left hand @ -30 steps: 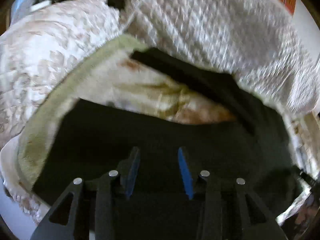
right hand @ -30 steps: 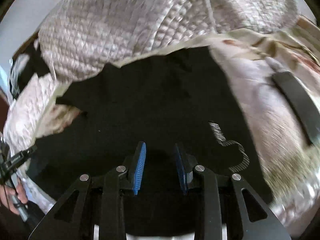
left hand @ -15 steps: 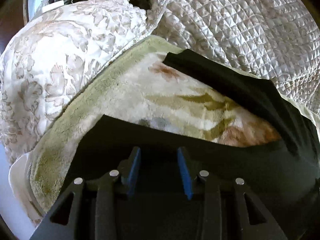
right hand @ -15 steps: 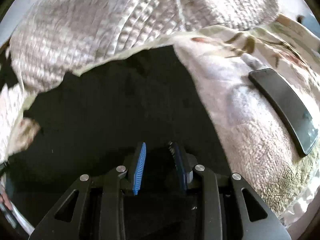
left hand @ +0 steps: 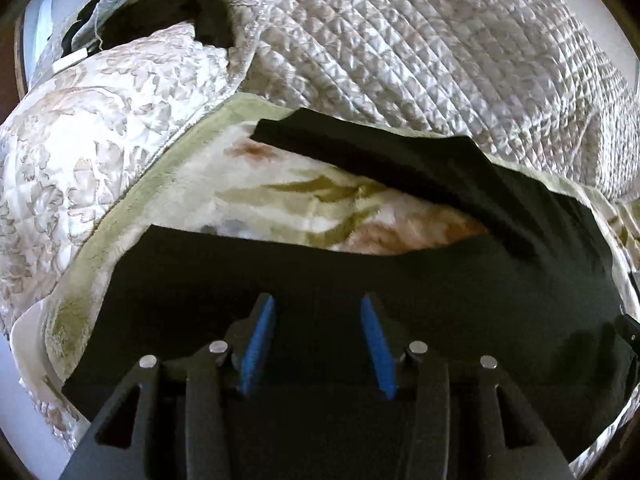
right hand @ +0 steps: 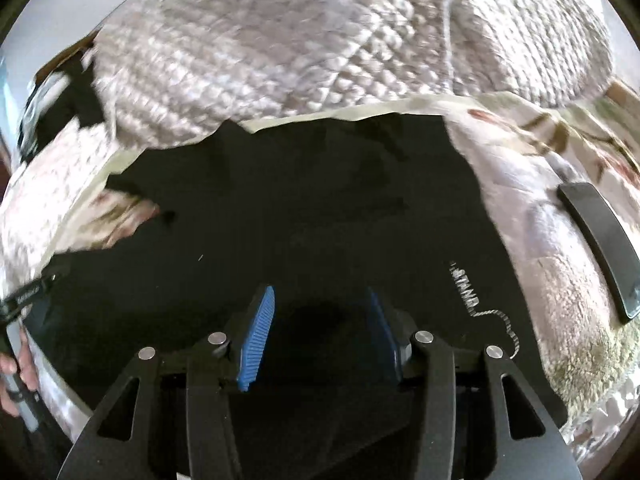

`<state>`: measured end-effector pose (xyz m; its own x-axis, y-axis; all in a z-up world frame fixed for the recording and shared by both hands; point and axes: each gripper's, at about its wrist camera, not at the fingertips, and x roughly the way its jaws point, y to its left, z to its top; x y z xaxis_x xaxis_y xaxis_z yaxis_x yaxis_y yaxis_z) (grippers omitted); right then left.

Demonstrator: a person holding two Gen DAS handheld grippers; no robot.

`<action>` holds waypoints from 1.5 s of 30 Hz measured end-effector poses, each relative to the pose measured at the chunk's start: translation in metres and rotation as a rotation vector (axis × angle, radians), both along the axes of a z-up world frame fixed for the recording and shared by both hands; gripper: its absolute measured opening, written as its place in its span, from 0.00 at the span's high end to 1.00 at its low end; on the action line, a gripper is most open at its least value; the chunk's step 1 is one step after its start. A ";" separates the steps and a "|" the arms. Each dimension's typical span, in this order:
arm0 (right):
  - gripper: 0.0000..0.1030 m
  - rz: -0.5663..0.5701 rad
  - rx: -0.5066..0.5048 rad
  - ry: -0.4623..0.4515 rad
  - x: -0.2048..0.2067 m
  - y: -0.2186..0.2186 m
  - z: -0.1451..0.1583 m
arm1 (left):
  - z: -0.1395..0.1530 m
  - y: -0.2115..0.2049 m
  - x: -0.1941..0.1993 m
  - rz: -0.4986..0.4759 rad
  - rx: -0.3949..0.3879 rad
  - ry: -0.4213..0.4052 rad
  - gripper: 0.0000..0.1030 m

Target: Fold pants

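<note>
Black pants (left hand: 400, 280) lie spread on a floral fleece blanket (left hand: 280, 196), the two legs apart with blanket showing between them. My left gripper (left hand: 318, 312) is open and empty, just above the near leg. In the right wrist view the pants (right hand: 320, 200) fill the middle, with a white logo (right hand: 468, 296) near the right edge. My right gripper (right hand: 320, 308) is open and empty over the fabric.
A quilted grey comforter (left hand: 400, 48) is piled behind the pants, also in the right wrist view (right hand: 320, 40). A floral pillow (left hand: 80, 140) lies at left. A black phone (right hand: 600, 240) rests on the blanket (right hand: 540, 200) at right. The left gripper (right hand: 24, 296) shows at the left edge.
Both grippers have opened wider. The right gripper has pulled back from the pants, so the logo is in view again. The left view has steadied over the near leg.
</note>
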<state>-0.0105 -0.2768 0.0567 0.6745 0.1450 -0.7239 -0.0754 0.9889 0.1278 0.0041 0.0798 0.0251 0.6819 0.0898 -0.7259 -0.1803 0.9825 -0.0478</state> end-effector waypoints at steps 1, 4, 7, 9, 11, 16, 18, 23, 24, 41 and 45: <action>0.53 0.018 -0.010 0.013 -0.002 0.005 -0.003 | -0.002 -0.002 -0.001 -0.008 -0.009 0.007 0.53; 0.50 0.044 -0.058 0.039 -0.002 0.013 -0.013 | -0.008 -0.009 -0.002 -0.042 -0.017 0.027 0.53; 0.44 0.053 -0.090 0.031 -0.003 0.019 -0.015 | -0.014 -0.017 -0.002 -0.066 -0.004 0.041 0.52; 0.39 0.054 -0.093 0.034 -0.003 0.020 -0.016 | -0.015 -0.020 -0.002 -0.075 0.007 0.042 0.50; 0.37 0.057 -0.110 0.034 -0.003 0.023 -0.017 | -0.015 -0.021 -0.002 -0.079 0.005 0.042 0.50; 0.37 0.049 -0.101 0.043 -0.005 0.022 -0.011 | -0.010 -0.022 -0.007 -0.092 -0.006 0.027 0.50; 0.37 0.044 -0.083 0.021 -0.010 0.020 -0.006 | -0.007 -0.025 -0.011 -0.102 -0.007 0.019 0.50; 0.37 0.066 -0.047 0.004 -0.022 0.024 0.001 | -0.004 -0.034 -0.018 -0.130 -0.015 0.015 0.50; 0.37 0.073 -0.045 0.002 -0.023 0.026 0.003 | -0.004 -0.037 -0.019 -0.136 -0.014 0.016 0.50; 0.37 0.163 -0.028 0.028 0.007 0.028 0.023 | 0.010 -0.060 0.000 -0.205 -0.002 0.028 0.50; 0.37 0.197 -0.030 0.027 0.025 0.025 0.029 | 0.015 -0.061 0.016 -0.222 0.003 0.031 0.50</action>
<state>0.0145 -0.2514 0.0862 0.6152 0.2504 -0.7476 -0.2643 0.9588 0.1036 0.0196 0.0191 0.0404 0.6627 -0.0574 -0.7467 0.0389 0.9984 -0.0422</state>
